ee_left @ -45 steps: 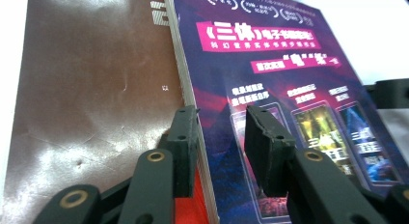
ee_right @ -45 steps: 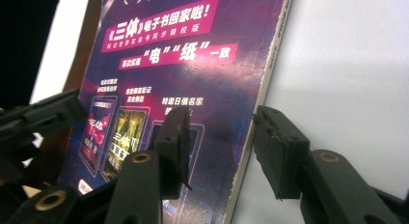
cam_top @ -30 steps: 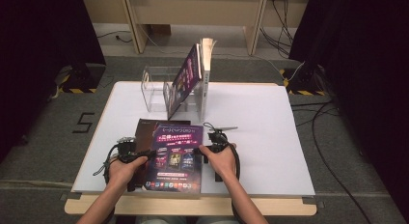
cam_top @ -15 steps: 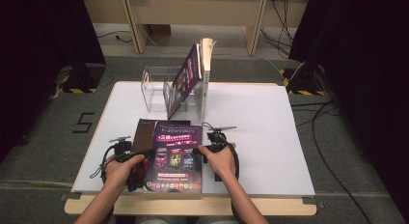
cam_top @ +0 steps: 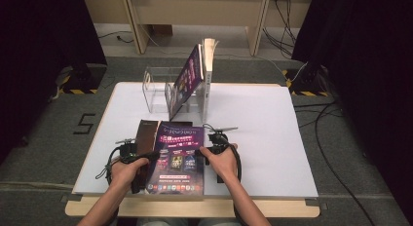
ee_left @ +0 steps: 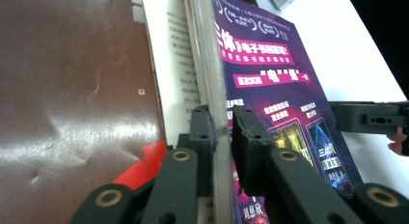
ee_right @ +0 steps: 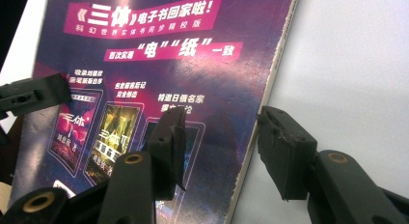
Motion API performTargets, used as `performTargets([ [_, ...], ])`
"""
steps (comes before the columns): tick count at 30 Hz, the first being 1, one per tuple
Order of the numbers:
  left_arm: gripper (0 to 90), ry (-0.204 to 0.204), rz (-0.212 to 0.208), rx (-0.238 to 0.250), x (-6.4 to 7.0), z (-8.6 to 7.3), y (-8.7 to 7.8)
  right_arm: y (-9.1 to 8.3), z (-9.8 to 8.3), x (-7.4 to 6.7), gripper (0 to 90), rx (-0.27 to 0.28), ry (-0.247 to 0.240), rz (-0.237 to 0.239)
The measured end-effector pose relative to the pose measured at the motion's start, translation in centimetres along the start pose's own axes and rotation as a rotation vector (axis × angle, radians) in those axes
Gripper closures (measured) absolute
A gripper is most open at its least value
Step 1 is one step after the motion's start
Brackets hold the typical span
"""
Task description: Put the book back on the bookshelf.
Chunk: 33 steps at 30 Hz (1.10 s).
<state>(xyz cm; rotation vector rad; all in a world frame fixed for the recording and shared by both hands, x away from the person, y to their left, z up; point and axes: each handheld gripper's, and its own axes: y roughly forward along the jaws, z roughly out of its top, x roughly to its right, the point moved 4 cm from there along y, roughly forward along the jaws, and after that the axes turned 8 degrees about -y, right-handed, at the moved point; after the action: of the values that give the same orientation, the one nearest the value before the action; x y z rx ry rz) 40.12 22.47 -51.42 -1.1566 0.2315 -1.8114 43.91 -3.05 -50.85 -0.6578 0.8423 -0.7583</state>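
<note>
The book (cam_top: 178,158) lies near the front of the white desk (cam_top: 272,138). The left hand-held gripper (ee_left: 219,132) has just been closing and now pinches the book's pages. The right hand-held gripper (ee_right: 219,147) is open around its other edge.

White tabletop (cam_top: 272,138) on a pale wood base, edge showing at the front. Grey carpet floor (cam_top: 360,153) bearing a black "5" mark (cam_top: 84,123). Black curtains (cam_top: 370,46) on both sides. Pale wood furniture legs (cam_top: 134,21) behind. Yellow-black hazard tape (cam_top: 302,93) at curtain feet. Cables (cam_top: 326,114) on floor, right.
</note>
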Motion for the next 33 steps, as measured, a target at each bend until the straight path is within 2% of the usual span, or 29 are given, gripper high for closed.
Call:
performTargets([
  [2, 81.5, 0.002, -0.011, 0.009, 0.0, 0.0, -0.1, 0.0, 0.0, 0.0, 53.6, -0.002, -0.010, -0.002],
  [5, 83.0, 0.028, -0.041, 0.033, 0.1, -0.1, -0.3, 0.0, 0.0, -0.2, 53.8, -0.009, -0.024, -0.015],
  [11, 83.5, 0.036, -0.128, 0.096, -0.2, -0.5, -0.8, 0.1, 0.1, -0.3, 51.2, -0.001, -0.060, -0.026],
  [16, 83.6, 0.054, -0.220, 0.145, -0.2, -0.7, -1.3, 0.2, 0.4, -0.2, 48.8, 0.006, -0.051, -0.013],
  [33, 83.6, 0.072, -0.302, 0.170, 0.1, -0.7, -1.9, 0.6, 0.9, 0.2, 45.1, 0.025, -0.031, 0.033],
])
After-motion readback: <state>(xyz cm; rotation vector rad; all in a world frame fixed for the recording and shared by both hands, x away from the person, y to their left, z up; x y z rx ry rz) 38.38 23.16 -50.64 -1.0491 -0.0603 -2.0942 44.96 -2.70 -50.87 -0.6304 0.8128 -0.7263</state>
